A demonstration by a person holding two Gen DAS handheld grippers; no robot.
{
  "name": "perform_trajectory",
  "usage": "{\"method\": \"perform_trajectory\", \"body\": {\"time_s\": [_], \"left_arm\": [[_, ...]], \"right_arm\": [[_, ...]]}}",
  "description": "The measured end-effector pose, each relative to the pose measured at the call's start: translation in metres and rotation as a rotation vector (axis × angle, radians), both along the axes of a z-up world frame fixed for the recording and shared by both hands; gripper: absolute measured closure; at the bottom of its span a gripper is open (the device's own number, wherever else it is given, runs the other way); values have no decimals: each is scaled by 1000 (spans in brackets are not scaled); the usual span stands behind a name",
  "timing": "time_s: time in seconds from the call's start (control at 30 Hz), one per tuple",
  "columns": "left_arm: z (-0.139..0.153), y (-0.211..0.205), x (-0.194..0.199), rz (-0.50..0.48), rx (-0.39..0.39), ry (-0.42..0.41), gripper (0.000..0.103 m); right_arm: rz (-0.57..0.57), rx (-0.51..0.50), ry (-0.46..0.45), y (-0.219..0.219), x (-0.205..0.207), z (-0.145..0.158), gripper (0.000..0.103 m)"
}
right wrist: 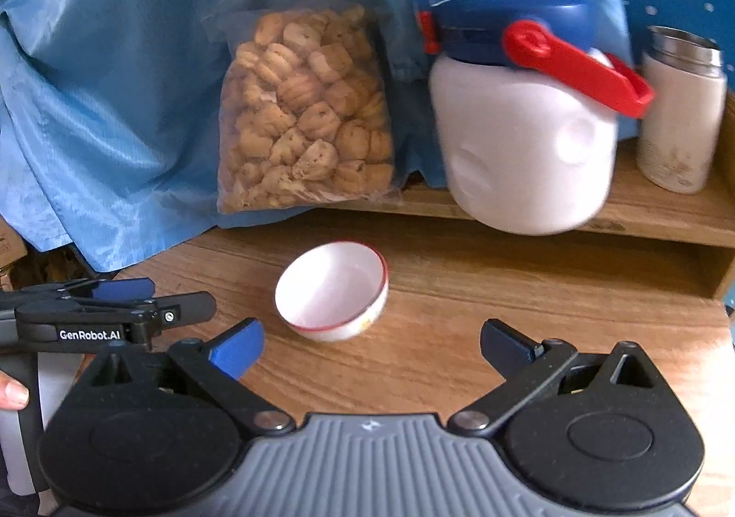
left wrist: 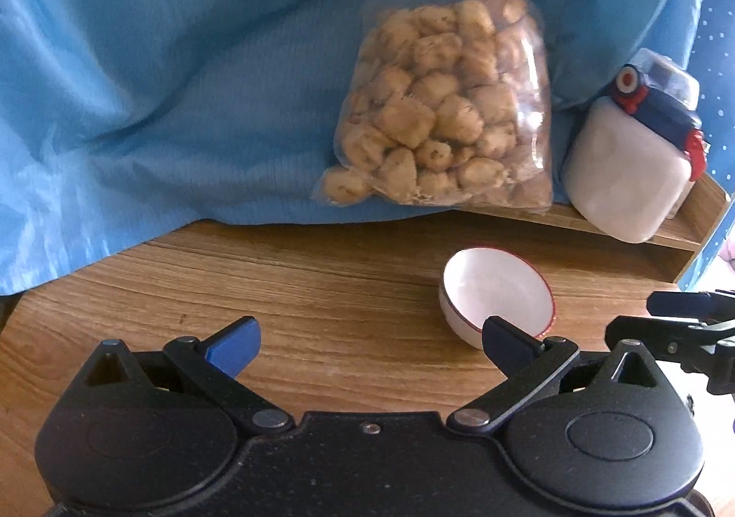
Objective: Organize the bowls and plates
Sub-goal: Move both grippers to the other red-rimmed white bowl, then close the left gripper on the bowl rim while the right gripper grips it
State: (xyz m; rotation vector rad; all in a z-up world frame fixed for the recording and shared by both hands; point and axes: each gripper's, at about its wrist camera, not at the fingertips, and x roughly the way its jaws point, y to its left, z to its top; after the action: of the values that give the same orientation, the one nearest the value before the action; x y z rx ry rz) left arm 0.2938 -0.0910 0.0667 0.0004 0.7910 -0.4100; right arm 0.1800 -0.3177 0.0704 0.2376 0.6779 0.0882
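— Both spread wide? Holding anything?

— Nothing. The right gripper (right wrist: pixel 372 345) sits nearest the bowl (right wrist: pixel 331 291), lined up to take it, I'd guess; the left gripper (left wrist: pixel 370 345) waits beside it.

— And the bowl?

— Tilted on the table (right wrist: pixel 459 333), 1 bowl alone. Behind it, a bag of biscuits (right wrist: pixel 305 117) leans on blue cloth (right wrist: pixel 92 103).

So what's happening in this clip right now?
A person holds a two-finger gripper in each hand over a wooden table. Both the left gripper and the right gripper are open and hold nothing. A small white bowl with a red rim sits tilted on the table, untouched. Behind it are a bag of snacks and a white jug.
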Motion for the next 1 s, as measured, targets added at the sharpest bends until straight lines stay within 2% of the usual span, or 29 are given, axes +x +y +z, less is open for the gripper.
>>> {"method": "perform_trajectory", "body": {"time_s": [0.13,0.4,0.6,0.77,0.9,1.0], "left_arm": [[-5,-2,14,-4,-31,28,1],[-14,-19,33,-12,-13,58,1],[-22,-25,36,-3,-18,81,1],[-21,-27,42,13,-64,79,1],[-25,-35,47,-7,-64,116,7],[-26,-37,47,-17,-68,121,18]], "right_arm": [[3,-8,9,1,19,-4,0],[0,-26,45,-9,45,-21,2],[5,2,60,-18,52,-34,16],[38,61,53,-21,55,-41,24],[44,68,46,-19,57,-42,30],[47,73,36,-17,57,-41,31]]}}
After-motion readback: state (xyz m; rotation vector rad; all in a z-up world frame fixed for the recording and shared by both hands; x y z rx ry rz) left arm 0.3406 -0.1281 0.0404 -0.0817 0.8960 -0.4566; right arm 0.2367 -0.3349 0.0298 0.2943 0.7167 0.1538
